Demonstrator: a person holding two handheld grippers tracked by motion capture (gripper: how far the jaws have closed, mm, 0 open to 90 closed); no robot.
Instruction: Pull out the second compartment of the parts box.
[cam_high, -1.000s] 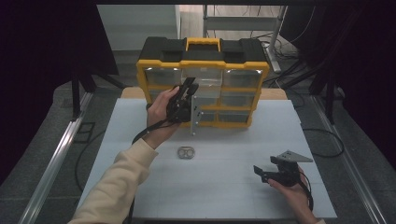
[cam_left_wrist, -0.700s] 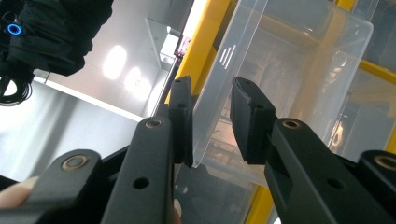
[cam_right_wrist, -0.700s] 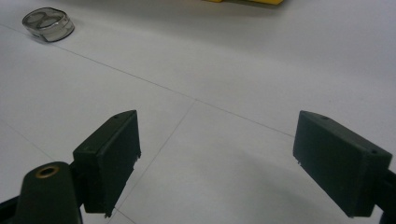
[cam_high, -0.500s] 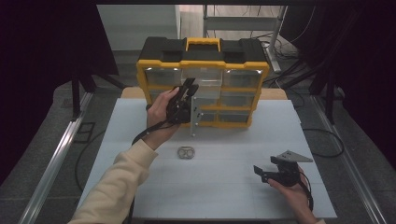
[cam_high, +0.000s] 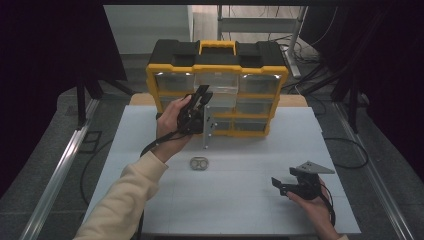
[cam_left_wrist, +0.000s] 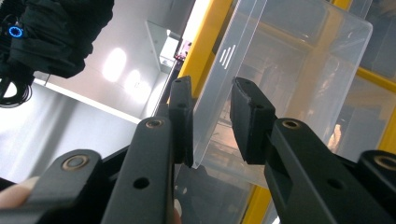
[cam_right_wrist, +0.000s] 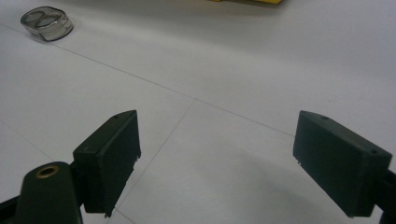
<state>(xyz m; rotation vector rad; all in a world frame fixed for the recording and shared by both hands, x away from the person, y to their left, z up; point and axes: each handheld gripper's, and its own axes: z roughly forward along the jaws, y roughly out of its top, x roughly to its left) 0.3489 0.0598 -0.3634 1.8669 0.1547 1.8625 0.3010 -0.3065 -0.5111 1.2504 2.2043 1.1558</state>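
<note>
Left tool (cam_high: 202, 97): raised at the front of the yellow-and-black organiser (cam_high: 218, 65), top row; jaws clenched on the front wall of the clear drawer (cam_left_wrist: 280, 65), one pad outside, one inside, seen in the left gripper view.
Clear drawer: middle of the top row, pulled partly out of the organiser, tilted in the left gripper view; contents cannot be told.
Left hand (cam_high: 172, 120): wraps the tool body, cream sleeve comes in from bottom left.
Organiser: stands upright at the far edge of the white worktop (cam_high: 240, 200), yellow handle on top, rows of clear drawers facing the person.
Right tool (cam_high: 282, 184): low over the worktop, near right, well apart from the organiser; jaws released, wide, nothing between them.
Metal ring piece (cam_high: 199, 163): lies flat on the worktop, between organiser and person, untouched; also far left in the right gripper view (cam_right_wrist: 46, 21).
</note>
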